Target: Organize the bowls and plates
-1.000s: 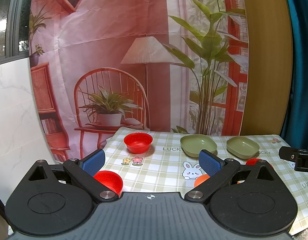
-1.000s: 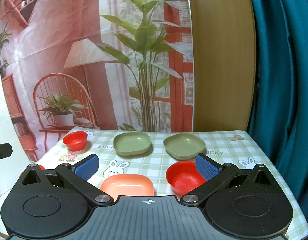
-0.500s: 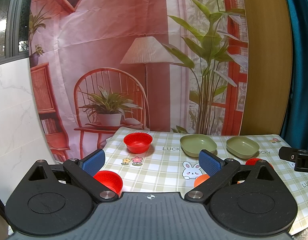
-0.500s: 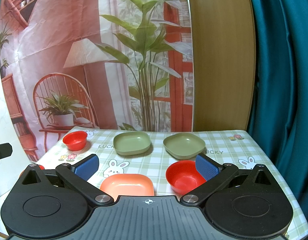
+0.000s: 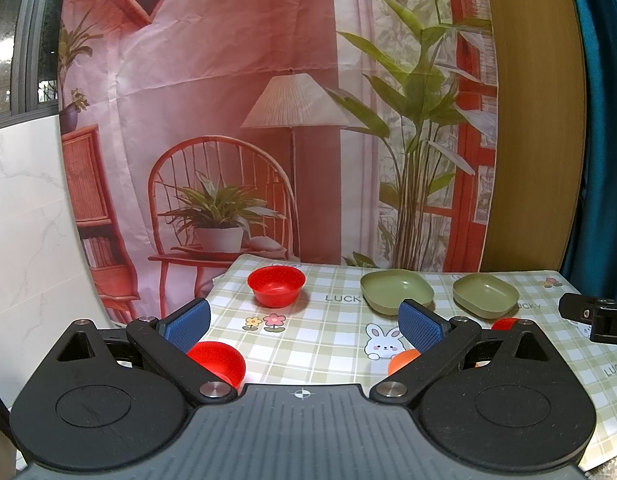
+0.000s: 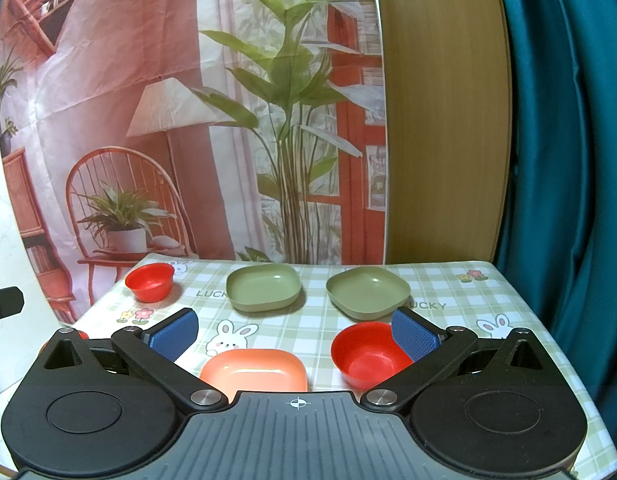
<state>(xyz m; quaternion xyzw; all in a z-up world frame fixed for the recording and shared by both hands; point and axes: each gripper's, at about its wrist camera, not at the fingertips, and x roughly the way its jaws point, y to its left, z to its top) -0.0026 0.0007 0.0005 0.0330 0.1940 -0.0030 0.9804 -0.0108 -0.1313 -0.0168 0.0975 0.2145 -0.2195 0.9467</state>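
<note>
Two red bowls (image 5: pixel 218 360) (image 5: pixel 504 324) half-hidden behind fingers (image 5: pixel 422 326).

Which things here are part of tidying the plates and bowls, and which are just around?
Part of the job: three red bowls, two green plates, orange plate.

Just around: checked tablecloth, printed backdrop, teal curtain, wooden panel.

Bright, even indoor light, soft shadows, sharp focus, strong fisheye bending at the edges.
</note>
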